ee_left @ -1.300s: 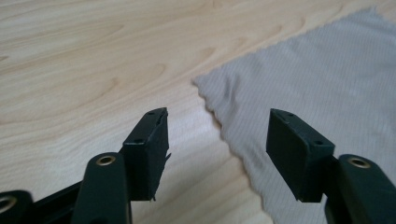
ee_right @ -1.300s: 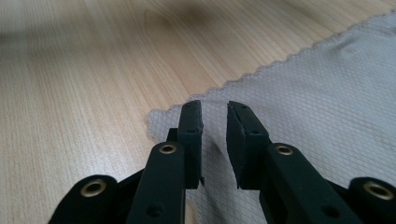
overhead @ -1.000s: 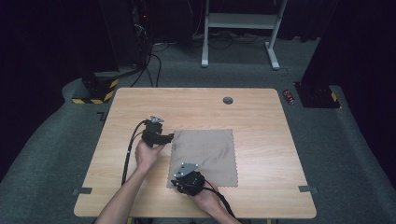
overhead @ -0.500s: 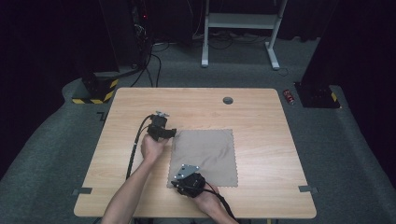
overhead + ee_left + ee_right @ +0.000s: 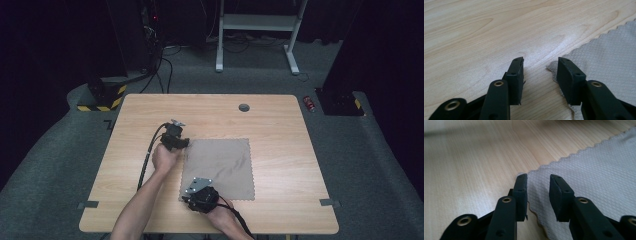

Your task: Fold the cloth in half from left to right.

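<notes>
My left forearm reaches in from the bottom edge and angles up to the left gripper, low at the far left corner of the cloth. My right hand keeps the right gripper down at the near left corner. The wooden counter stands on grey carpet in a dark room, with a white frame behind it. The grey cloth lies flat near the counter's middle. On the left gripper the jaws are parted, a cloth corner between them. The right gripper is parted too, straddling the cloth's edge.
</notes>
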Tool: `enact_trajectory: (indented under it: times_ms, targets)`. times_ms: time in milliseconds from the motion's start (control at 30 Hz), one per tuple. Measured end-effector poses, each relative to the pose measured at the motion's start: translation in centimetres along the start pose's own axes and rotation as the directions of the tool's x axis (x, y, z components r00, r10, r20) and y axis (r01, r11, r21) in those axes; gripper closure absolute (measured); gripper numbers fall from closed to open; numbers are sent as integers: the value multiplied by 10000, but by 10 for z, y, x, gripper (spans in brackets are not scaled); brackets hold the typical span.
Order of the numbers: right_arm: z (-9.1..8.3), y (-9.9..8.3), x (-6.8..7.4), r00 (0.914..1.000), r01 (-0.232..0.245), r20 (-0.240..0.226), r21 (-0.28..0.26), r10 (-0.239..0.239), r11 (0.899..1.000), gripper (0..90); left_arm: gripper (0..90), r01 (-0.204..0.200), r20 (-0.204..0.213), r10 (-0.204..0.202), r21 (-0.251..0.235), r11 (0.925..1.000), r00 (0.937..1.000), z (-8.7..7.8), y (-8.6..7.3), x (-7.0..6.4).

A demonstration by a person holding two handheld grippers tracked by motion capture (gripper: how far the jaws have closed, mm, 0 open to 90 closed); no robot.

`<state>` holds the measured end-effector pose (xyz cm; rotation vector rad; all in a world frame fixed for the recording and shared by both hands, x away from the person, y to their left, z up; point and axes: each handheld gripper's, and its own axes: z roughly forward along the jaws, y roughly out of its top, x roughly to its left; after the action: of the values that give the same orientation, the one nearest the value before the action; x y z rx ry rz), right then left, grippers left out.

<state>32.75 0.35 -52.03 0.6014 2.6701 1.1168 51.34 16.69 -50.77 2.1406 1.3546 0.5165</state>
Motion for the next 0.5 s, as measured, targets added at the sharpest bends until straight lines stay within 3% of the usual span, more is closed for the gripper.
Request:
enact_trajectory:
  times_ms: [300,500]
  targets:
    - [4,4,9,9993,366,-45,37,-366,9993,655,651,-2,321,1,24,10000,9995,2,3,0]
    - [5,6,16,9972,740,76,137,-741,9972,762,770,-38,554,42,-58,10000,9985,2,3,-2]
